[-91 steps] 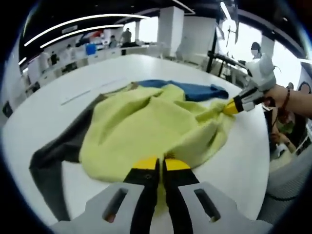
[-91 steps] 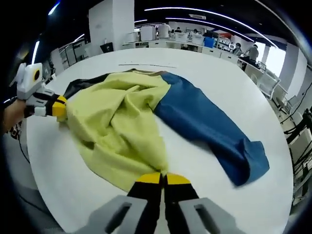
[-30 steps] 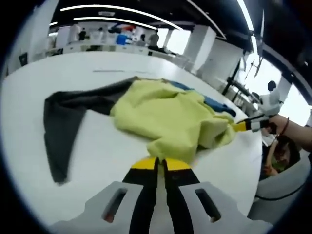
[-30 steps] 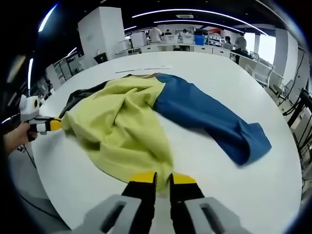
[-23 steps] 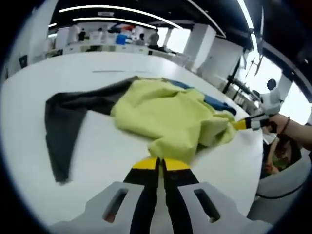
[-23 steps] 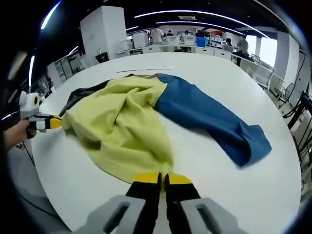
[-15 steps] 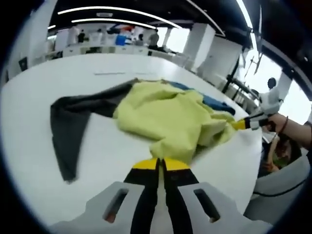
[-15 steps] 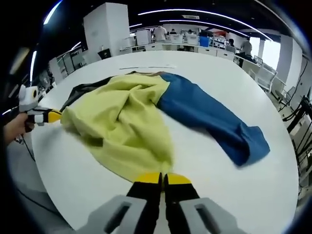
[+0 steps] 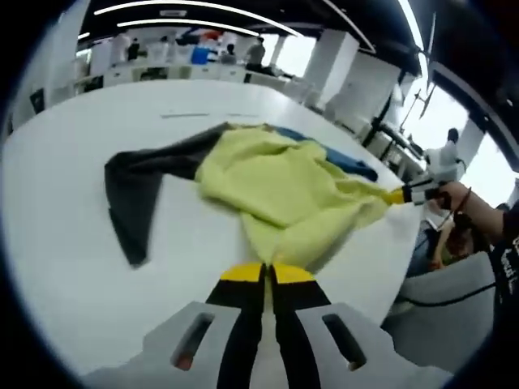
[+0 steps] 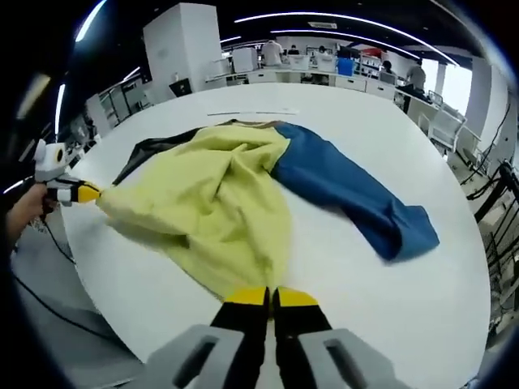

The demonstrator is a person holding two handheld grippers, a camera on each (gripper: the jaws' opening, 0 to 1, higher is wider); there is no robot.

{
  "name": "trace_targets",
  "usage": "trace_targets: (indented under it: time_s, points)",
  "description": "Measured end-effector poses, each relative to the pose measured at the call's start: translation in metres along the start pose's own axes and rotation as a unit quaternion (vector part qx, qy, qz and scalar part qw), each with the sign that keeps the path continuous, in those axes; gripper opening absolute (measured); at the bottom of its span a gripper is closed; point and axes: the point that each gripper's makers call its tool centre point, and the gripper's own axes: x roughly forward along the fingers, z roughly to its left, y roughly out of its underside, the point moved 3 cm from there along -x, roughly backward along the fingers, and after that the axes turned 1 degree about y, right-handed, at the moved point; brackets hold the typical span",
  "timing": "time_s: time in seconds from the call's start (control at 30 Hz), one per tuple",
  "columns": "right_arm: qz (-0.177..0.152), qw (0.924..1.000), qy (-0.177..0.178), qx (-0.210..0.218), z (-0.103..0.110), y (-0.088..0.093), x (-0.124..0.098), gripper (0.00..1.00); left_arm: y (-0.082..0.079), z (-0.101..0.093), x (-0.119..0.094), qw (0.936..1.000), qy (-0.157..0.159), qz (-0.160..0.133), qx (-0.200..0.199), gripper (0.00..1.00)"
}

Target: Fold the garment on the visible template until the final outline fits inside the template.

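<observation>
A garment with a yellow body, a dark grey sleeve and a blue sleeve lies on the round white table. My left gripper is shut on the yellow hem at the table's near side. The right gripper comes in from the right, pinching the hem's other corner. In the right gripper view the yellow body spreads between blue sleeve and grey sleeve. My right gripper is shut on the hem, and the left gripper holds the far left corner.
A thin line mark runs across the table beyond the collar. The table edge is close under both grippers. A person's hand holds the right gripper. Desks and people stand far behind.
The garment has slid toward the table's near edge. The hem is now stretched flatter between the two grippers, and the grey sleeve has been dragged along. Both grippers stay shut.
</observation>
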Motion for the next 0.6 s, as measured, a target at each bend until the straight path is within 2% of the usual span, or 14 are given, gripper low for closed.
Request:
trace_targets:
  time_s: [0.1, 0.33, 0.6]
  points:
    - [0.006, 0.9999, -0.006, 0.007, 0.002, 0.006, -0.005, 0.00, 0.007, -0.004, -0.009, 0.9999, -0.004, 0.005, -0.012, 0.00]
    - [0.027, 0.9994, -0.011, 0.018, 0.005, 0.024, -0.017, 0.00, 0.025, -0.001, -0.019, 0.9993, -0.011, 0.022, -0.027, 0.00]
    - [0.027, 0.9987, -0.007, 0.042, 0.007, 0.043, -0.020, 0.00, 0.035, -0.010, -0.025, 0.9989, -0.011, 0.028, -0.035, 0.00]
